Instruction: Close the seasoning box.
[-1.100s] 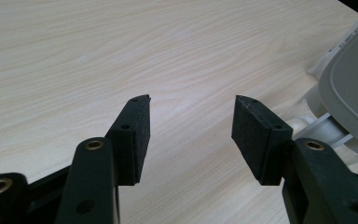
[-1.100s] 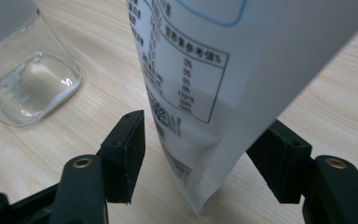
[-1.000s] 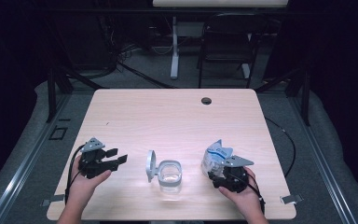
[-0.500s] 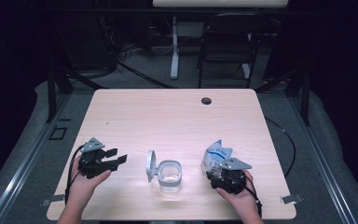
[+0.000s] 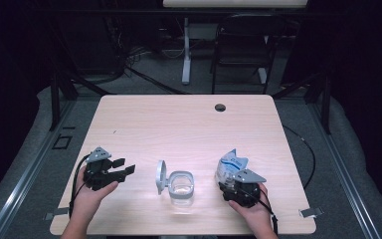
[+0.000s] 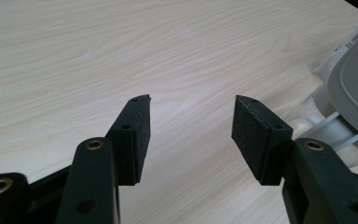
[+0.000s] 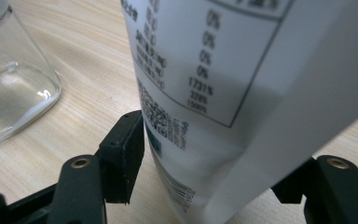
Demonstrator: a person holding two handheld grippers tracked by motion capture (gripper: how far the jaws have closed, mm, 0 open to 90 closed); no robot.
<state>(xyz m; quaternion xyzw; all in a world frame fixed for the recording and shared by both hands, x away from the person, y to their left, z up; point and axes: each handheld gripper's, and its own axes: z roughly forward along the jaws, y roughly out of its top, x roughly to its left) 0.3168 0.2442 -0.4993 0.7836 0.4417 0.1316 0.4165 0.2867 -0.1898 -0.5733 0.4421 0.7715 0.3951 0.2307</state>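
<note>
Right gripper (image 5: 235, 185) has the white pouch (image 5: 230, 166) between its jaws. In the right gripper view the pouch (image 7: 242, 93) stands upright on the desk (image 5: 189, 129); the left pad (image 7: 128, 149) sits at or just off its printed face, and the far pad is mostly hidden behind it. Looks like a grip closing or just made, but I cannot tell if it is firmly pinched.

Left gripper (image 5: 117, 169) rests low over the desk with jaws wide and nothing between them (image 6: 191, 126). The clear jar (image 5: 181, 186) with its hinged lid (image 5: 160, 177) flipped open lies ahead and to the right of those jaws, apart from them. From the right jaws the jar (image 7: 9, 84) is off to the left, near but not touching.

Risks, as a judgement:
- The pouch is soft and held low, so it may fold or flop above the jaws when lifted.
- If it is already torn open at the top, tilting could spill the contents short of the jar.
- The jar is unheld; a bump from the pouch or either gripper could slide or tip it.
- The open lid could get in the way of a pour.
</note>
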